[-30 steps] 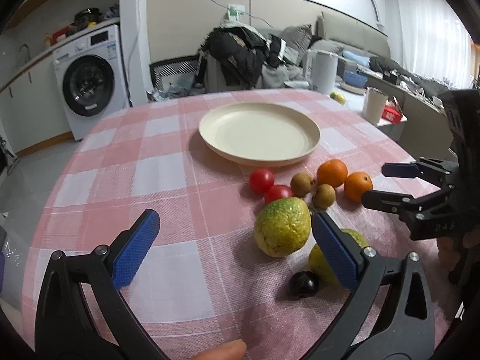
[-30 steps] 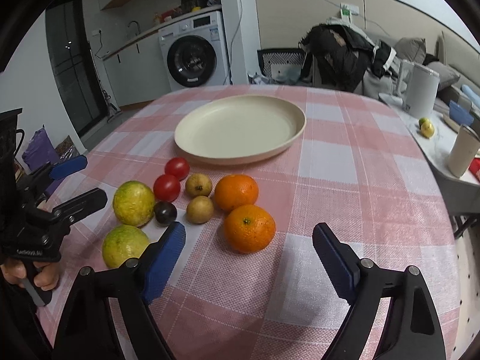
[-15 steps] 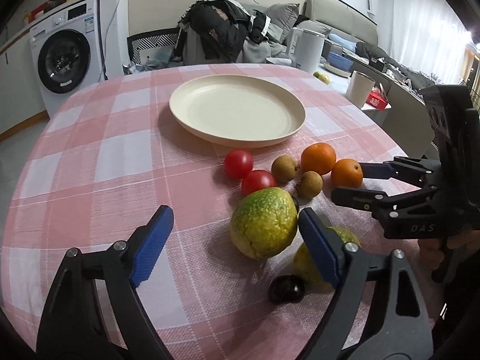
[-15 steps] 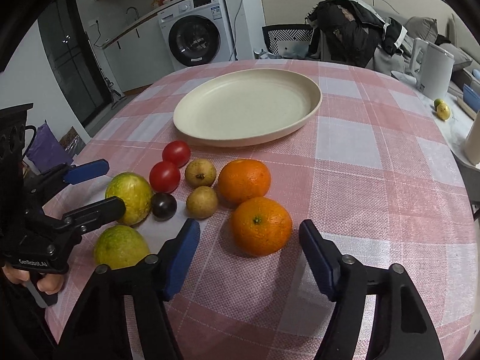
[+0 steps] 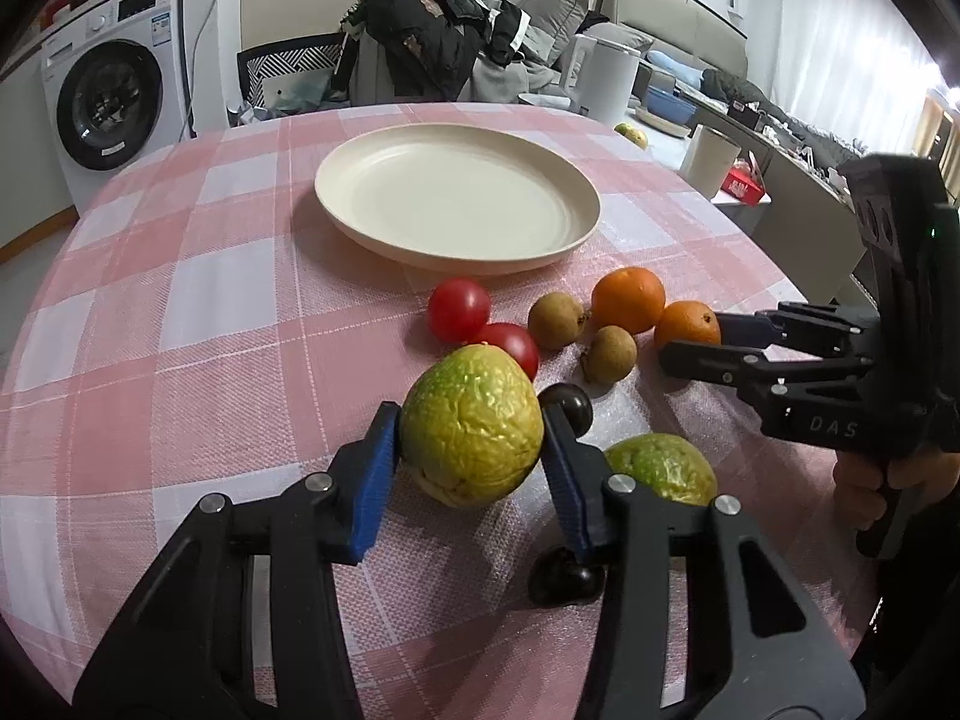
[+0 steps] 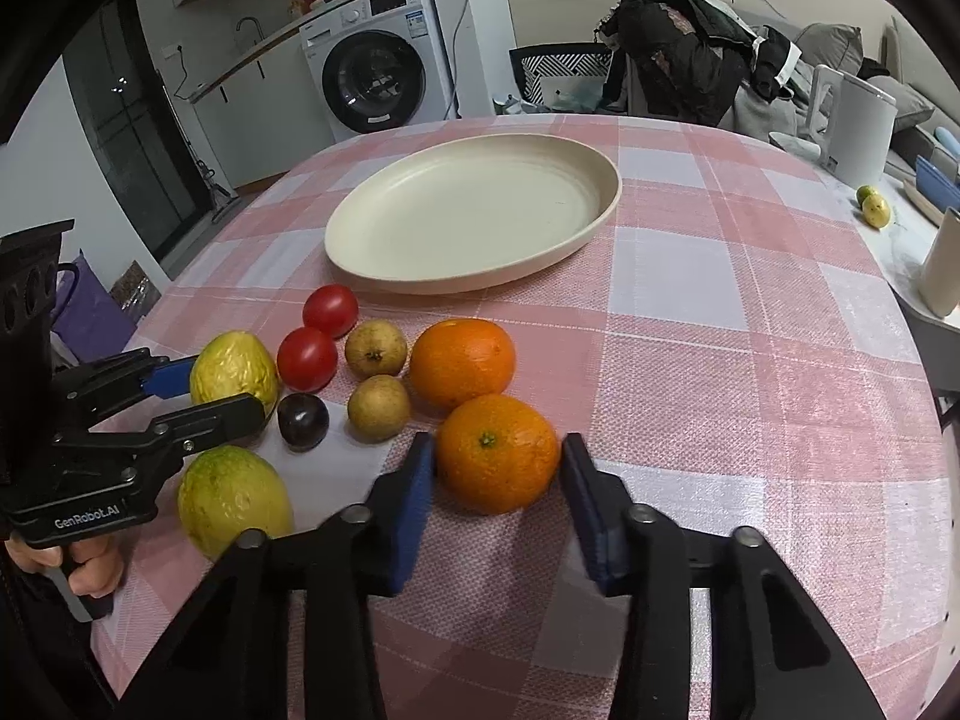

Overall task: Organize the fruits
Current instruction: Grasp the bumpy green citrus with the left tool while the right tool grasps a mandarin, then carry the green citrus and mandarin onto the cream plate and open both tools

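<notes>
On the round surface [image 6: 750, 324], covered by a pink-and-white checked cloth, a cream plate [image 6: 591, 222] sits bare beyond a cluster of fruit. Left tool [image 5: 471, 453] is closing, its blue pads against a yellow-green guava [image 5: 471, 429]; right tool [image 6: 495, 483] is closing around the nearer orange [image 6: 495, 453], pads touching its sides. Behind stand a washing machine [image 6: 375, 84], a chair heaped with dark clothes [image 6: 678, 54], and a white kettle [image 6: 858, 126].

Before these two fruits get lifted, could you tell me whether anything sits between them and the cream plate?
Yes. Two tomatoes lie between the green fruit and the plate; another orange lies between the near orange and the plate. Lifting over clears both.
</notes>
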